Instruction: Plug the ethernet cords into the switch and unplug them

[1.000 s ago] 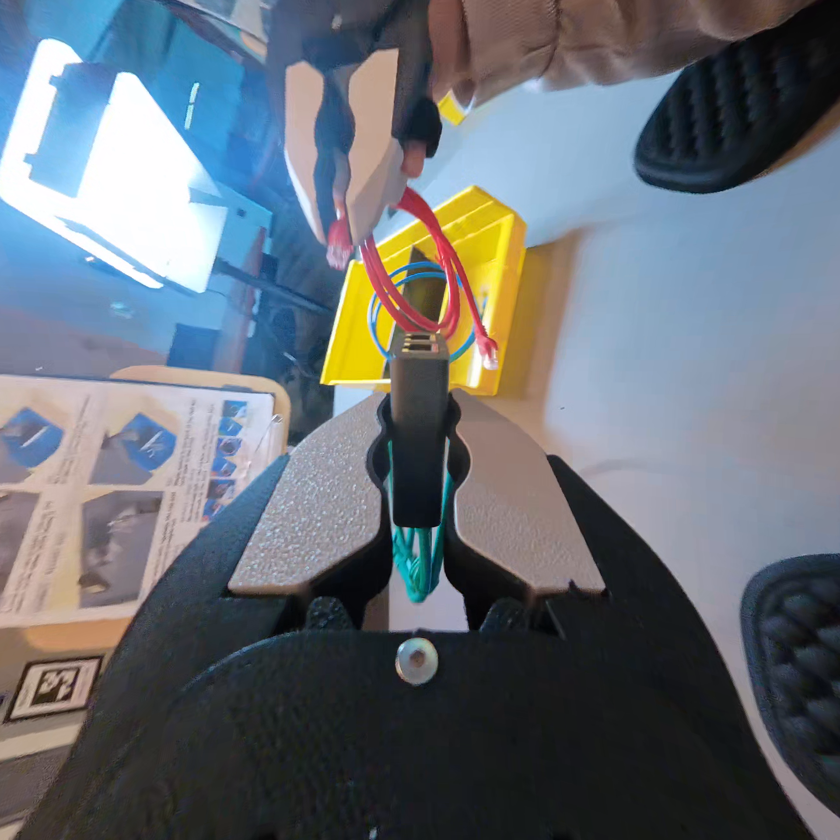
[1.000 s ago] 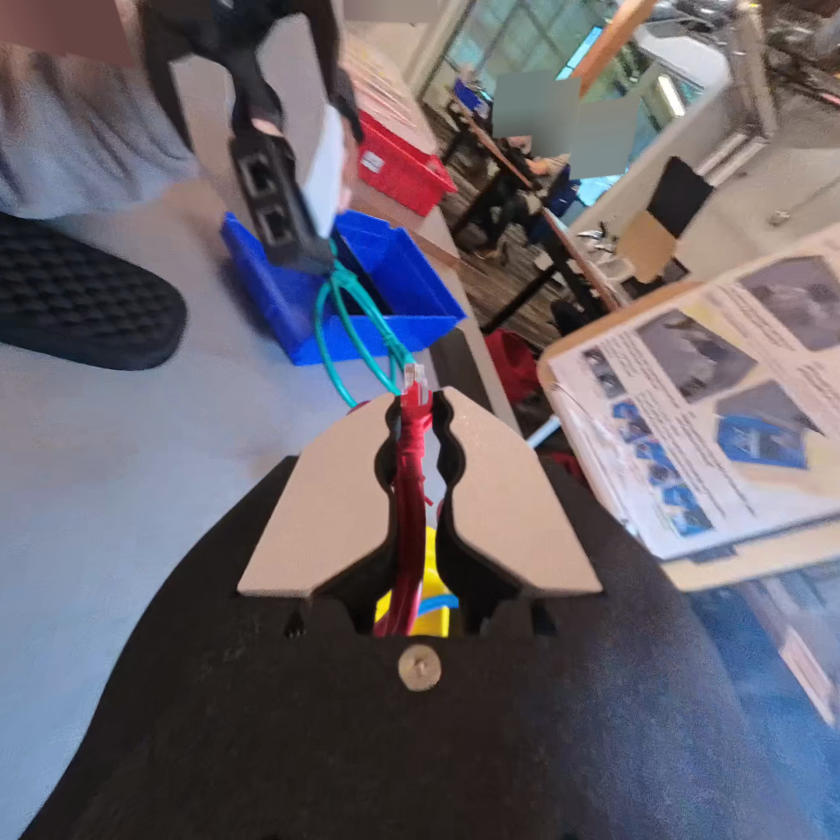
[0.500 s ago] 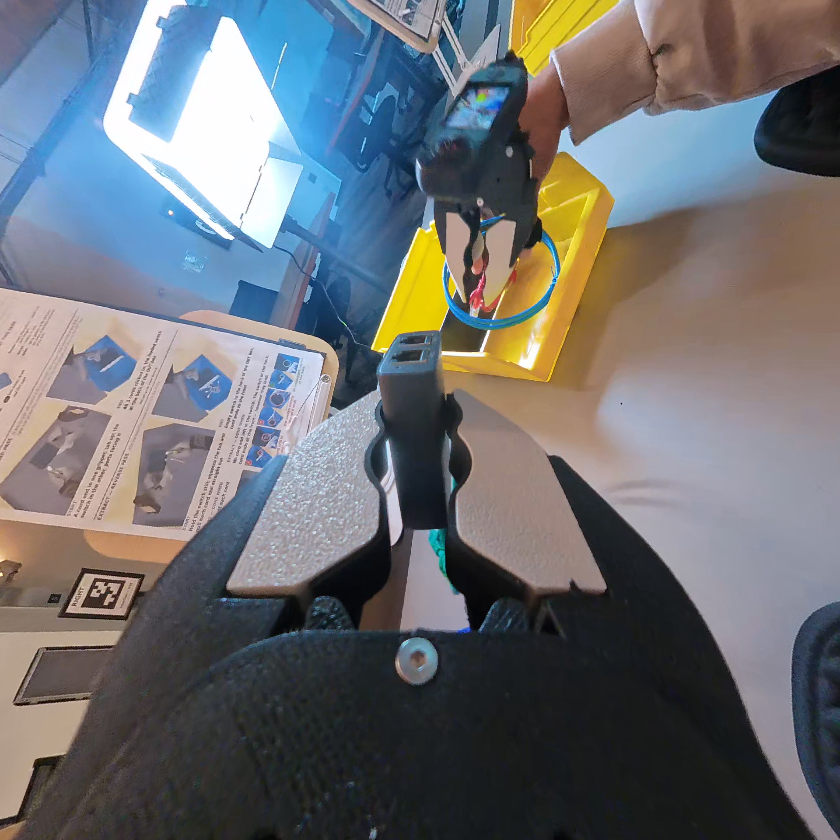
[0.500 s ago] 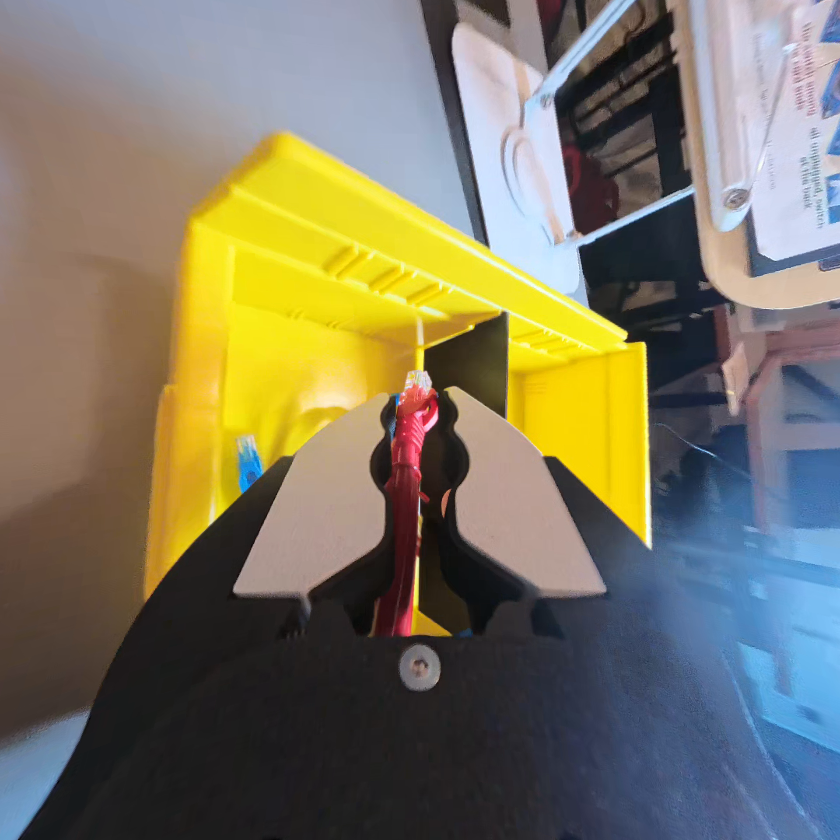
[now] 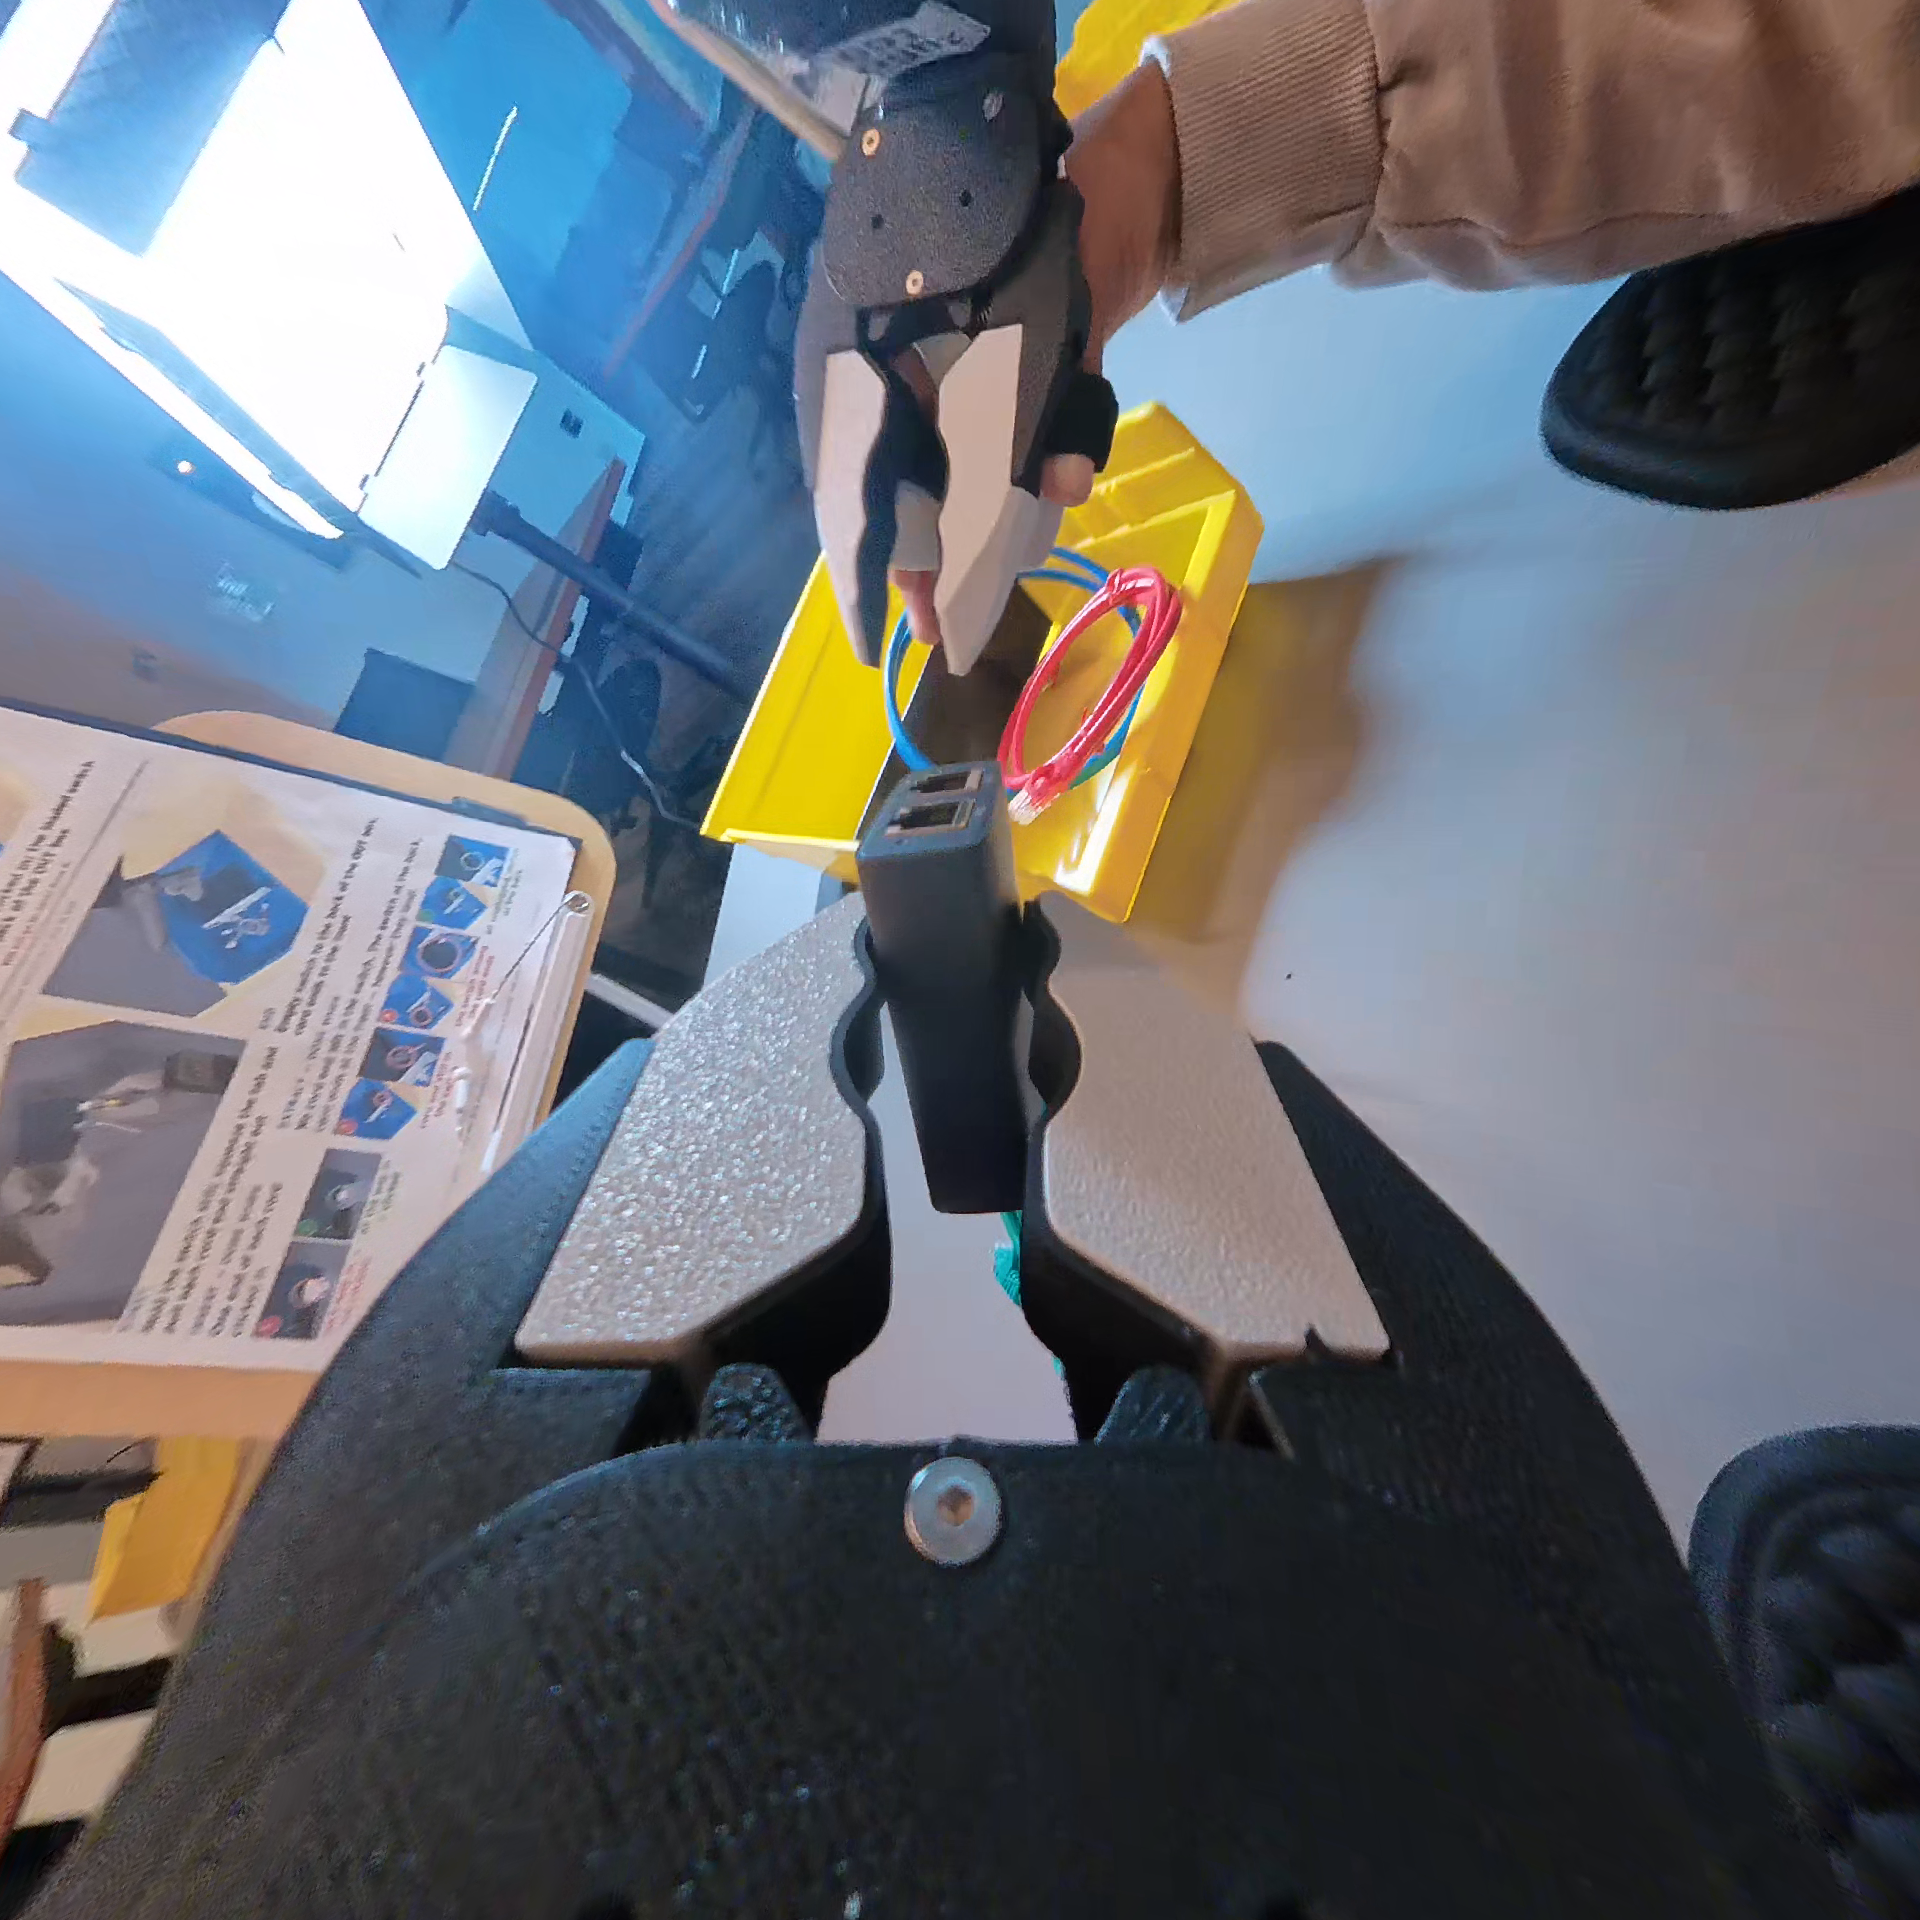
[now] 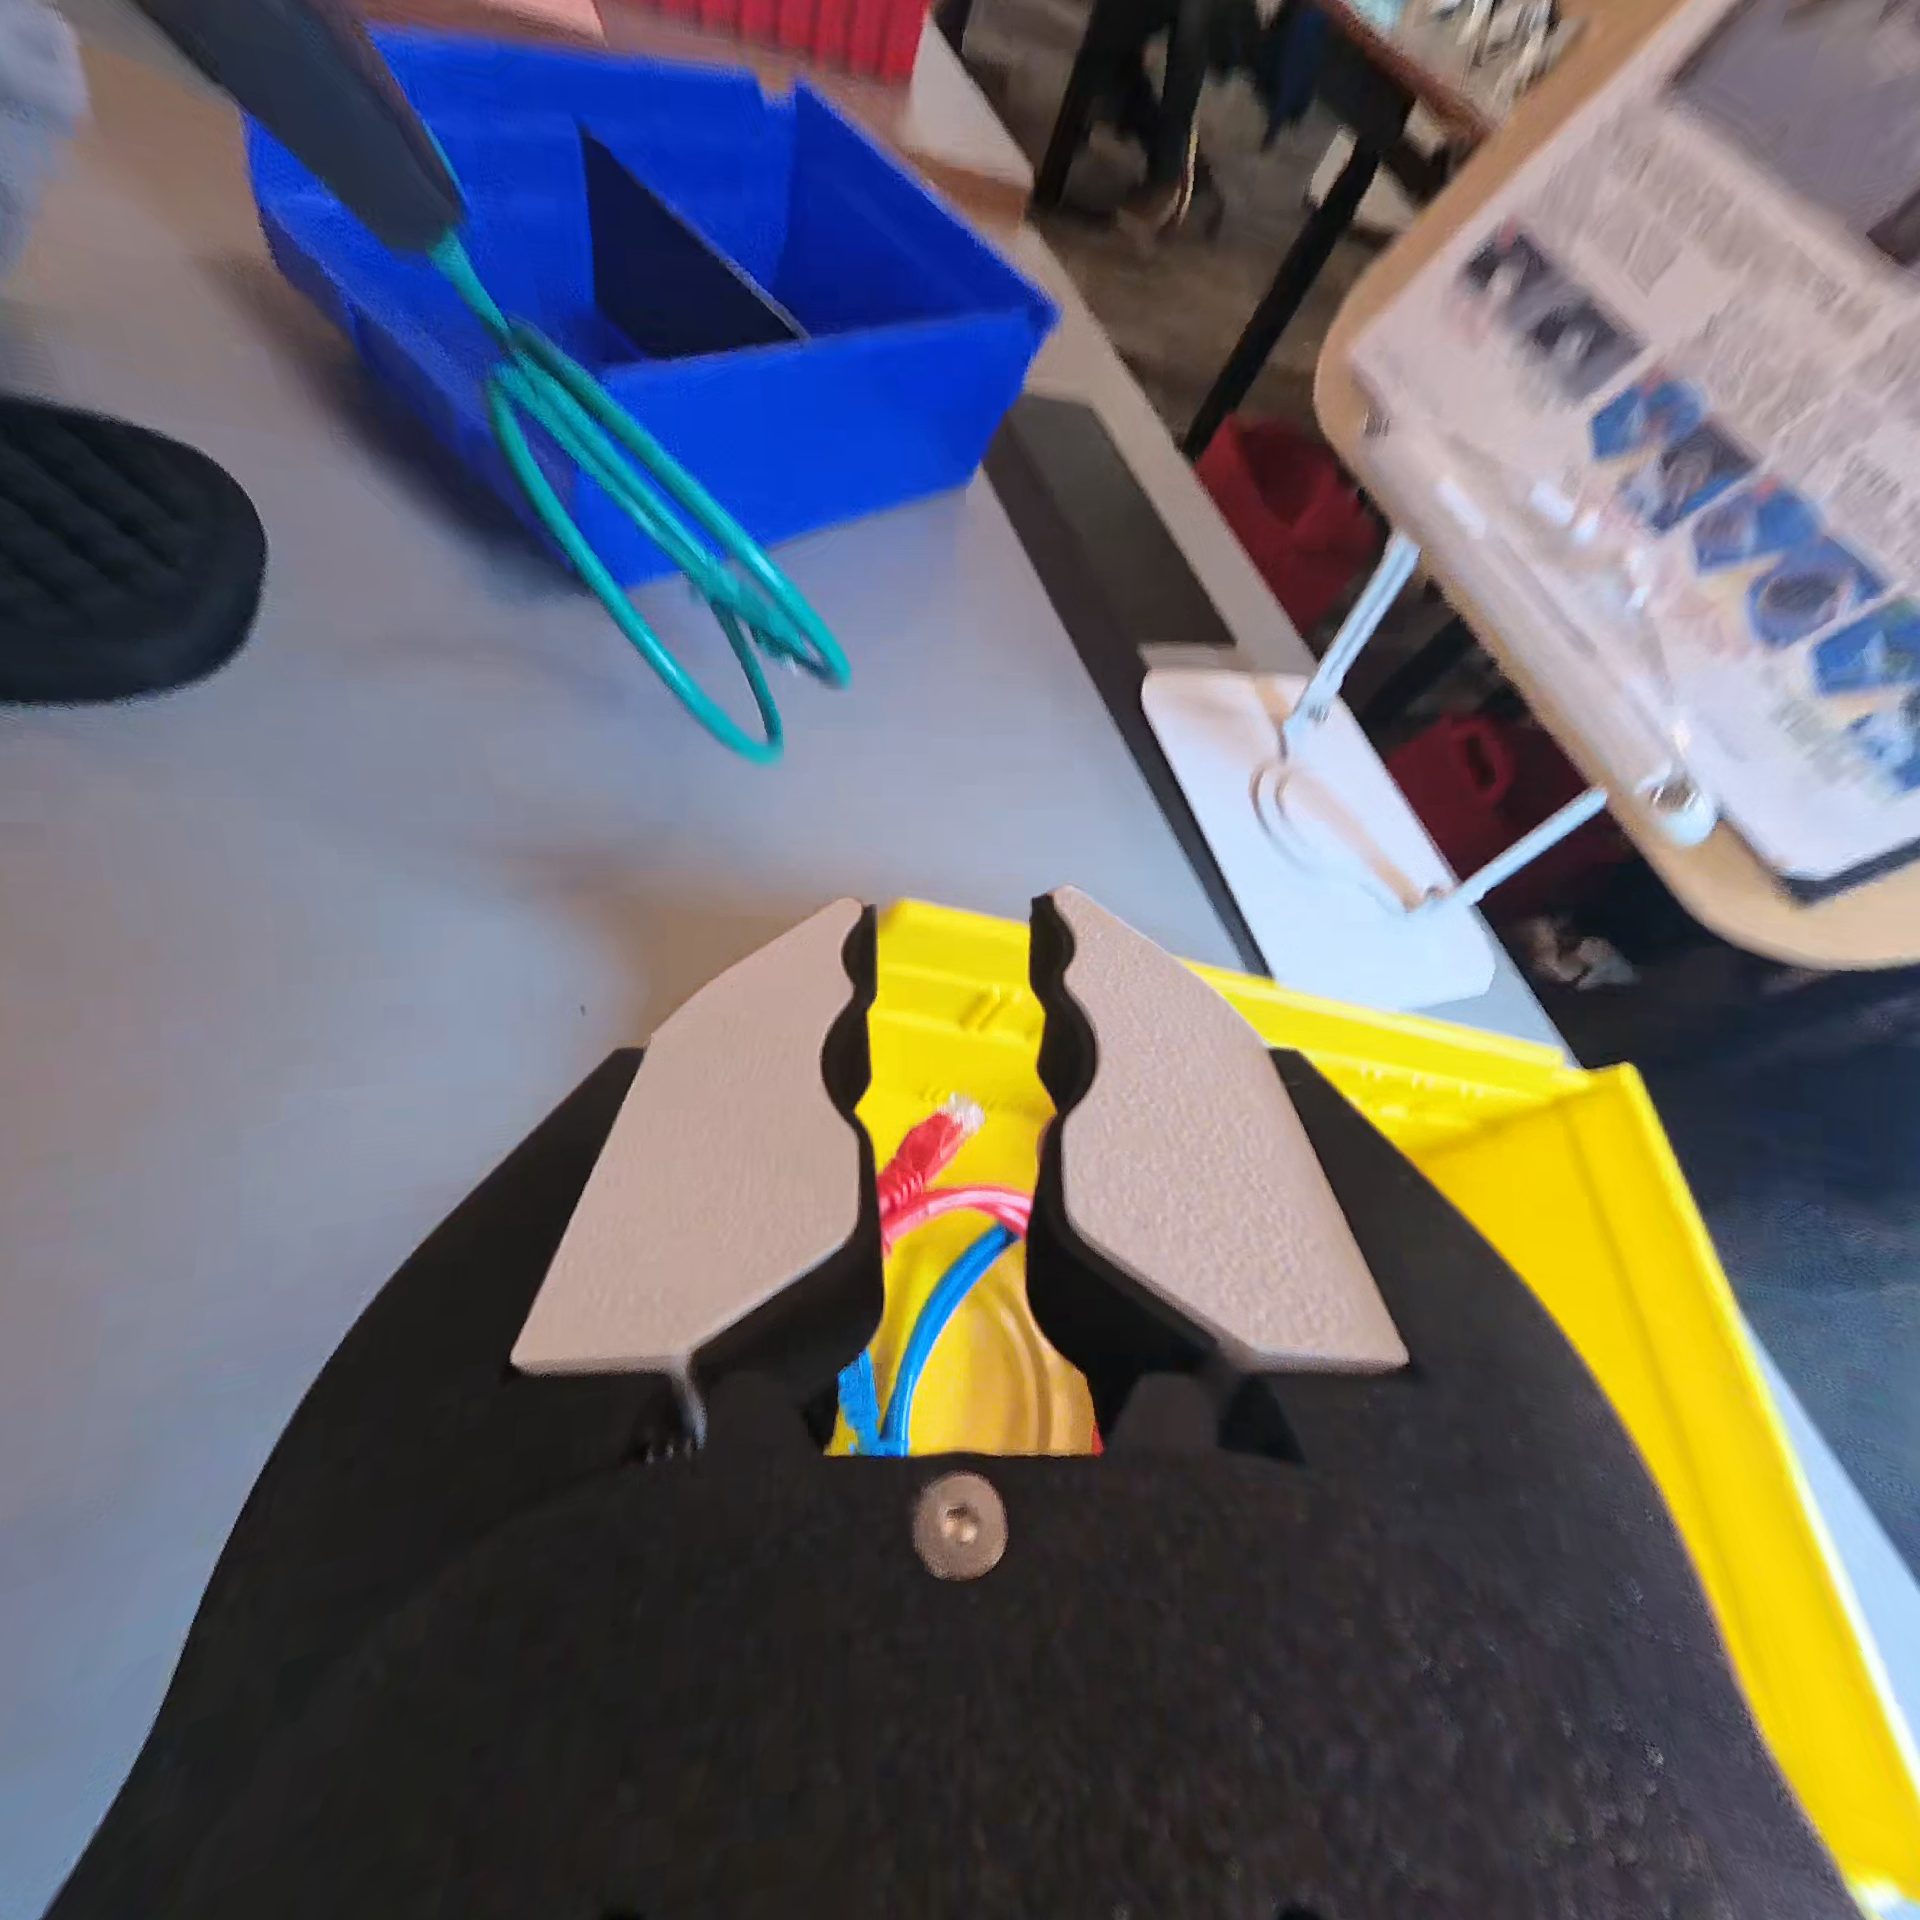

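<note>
Left hand-held gripper [image 5: 951,971] clamped on the black ethernet switch [image 5: 951,997], ports facing forward, a teal cord [image 6: 644,540] dangling from its rear. Right hand-held gripper [image 6: 948,909], its fingers parted and empty, held above the yellow bin [image 6: 1621,1278] on the surface [image 6: 312,883]; coiled red cord [image 5: 1091,686] and blue cord [image 6: 935,1320] lie inside.
</note>
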The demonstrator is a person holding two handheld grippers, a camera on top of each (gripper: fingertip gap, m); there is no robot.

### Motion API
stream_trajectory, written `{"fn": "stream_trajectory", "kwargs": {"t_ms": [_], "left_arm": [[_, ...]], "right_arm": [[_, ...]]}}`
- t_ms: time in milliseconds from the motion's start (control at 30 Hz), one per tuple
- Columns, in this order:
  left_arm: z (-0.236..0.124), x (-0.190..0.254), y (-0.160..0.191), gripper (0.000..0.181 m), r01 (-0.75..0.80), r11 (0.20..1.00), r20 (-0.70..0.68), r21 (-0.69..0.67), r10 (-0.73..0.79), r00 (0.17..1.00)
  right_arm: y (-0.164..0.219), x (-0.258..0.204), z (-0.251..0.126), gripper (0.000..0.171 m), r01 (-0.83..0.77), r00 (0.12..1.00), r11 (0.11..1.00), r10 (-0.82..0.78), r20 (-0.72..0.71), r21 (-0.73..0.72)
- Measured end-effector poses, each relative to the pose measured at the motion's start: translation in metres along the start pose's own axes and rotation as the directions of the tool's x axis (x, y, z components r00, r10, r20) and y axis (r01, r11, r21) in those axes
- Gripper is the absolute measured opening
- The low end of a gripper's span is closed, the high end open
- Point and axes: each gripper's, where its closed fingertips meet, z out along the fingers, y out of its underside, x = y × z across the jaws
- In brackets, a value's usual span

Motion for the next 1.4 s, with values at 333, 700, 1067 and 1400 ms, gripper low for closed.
{"fn": "stream_trajectory", "kwargs": {"t_ms": [333, 700, 1067, 1400], "left_arm": [[-0.025, 0.009, -0.056, 0.023, 0.186, 0.881, -0.182, 0.436, -0.116, 0.976], [-0.071, -0.007, -0.084, 0.023, 0.285, 0.684, -0.239, 0.671, -0.165, 0.957], [-0.081, -0.005, -0.089, 0.021, 0.338, 0.599, -0.306, 0.726, -0.159, 0.939], [-0.059, -0.027, -0.047, 0.024, 0.305, 0.776, -0.177, 0.552, -0.248, 0.952]], "right_arm": [[-0.05, -0.08, 0.01, 0.059, 0.196, 0.959, 0.977, -0.21, 0.189, 0.087], [-0.081, -0.076, 0.024, 0.008, 0.256, 0.966, 0.941, -0.259, -0.017, 0.223], [-0.067, -0.072, 0.024, 0.084, 0.105, 0.986, 0.967, -0.132, 0.104, 0.232], [-0.071, -0.055, 0.019, 0.001, 0.163, 0.987, 0.957, -0.162, -0.027, 0.238]]}}
